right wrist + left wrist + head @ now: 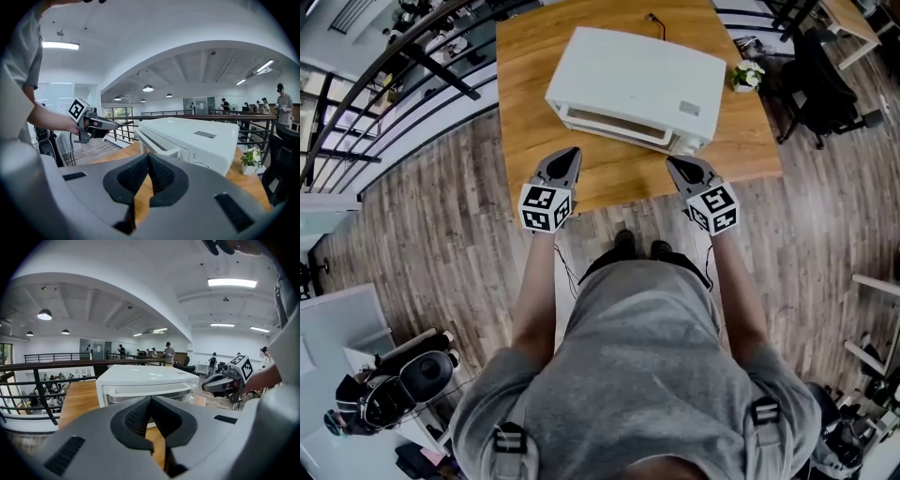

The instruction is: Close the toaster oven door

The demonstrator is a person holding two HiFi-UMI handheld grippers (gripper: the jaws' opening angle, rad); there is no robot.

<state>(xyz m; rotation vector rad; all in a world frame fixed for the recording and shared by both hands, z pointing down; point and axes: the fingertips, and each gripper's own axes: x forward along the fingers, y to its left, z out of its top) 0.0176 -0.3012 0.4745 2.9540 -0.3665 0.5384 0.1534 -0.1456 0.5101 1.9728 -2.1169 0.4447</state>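
A white toaster oven (637, 84) stands on the wooden table (525, 84), its front towards me. The door looks upright against the body, with a handle bar along its top edge (145, 391). My left gripper (567, 153) hovers at the table's near edge, left of the oven's front, shut with nothing between its jaws (151, 399). My right gripper (673, 161) hangs to the right at the same edge, also shut and empty (148, 157). Both point at the oven (197, 138) from a short way off, touching nothing.
A small potted plant (746, 75) sits on the table right of the oven. A black office chair (820, 84) stands further right. A metal railing (394, 75) runs along the left, with a drop beyond it. Several people stand far off.
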